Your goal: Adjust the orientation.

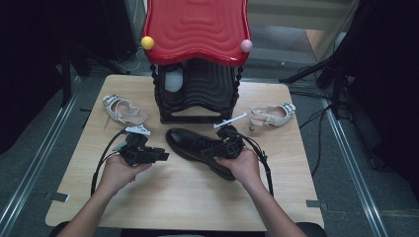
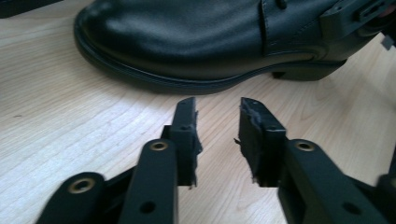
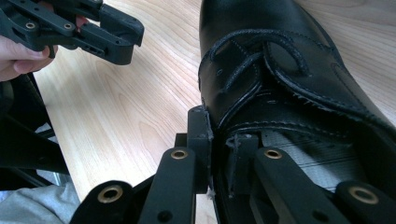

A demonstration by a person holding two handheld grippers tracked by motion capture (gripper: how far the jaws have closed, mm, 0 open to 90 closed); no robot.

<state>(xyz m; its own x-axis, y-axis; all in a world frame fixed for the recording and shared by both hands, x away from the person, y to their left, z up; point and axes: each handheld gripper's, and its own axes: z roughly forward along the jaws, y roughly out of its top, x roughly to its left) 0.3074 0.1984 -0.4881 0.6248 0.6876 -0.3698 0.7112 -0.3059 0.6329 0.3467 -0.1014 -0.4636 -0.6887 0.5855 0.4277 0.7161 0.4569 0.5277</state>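
Here your right gripper (image 3: 217,140) clamps the collar of the black shoe (image 1: 197,145) at mid-worktop (image 1: 163,197) — a pinch suited to lifting it — while your left gripper (image 2: 217,126), jaws apart and empty, waits beside its toe

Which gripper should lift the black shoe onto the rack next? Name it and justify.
Right. The right gripper already pinches the black shoe by its collar wall, one jaw inside. The left gripper is open, short of the shoe's sole.
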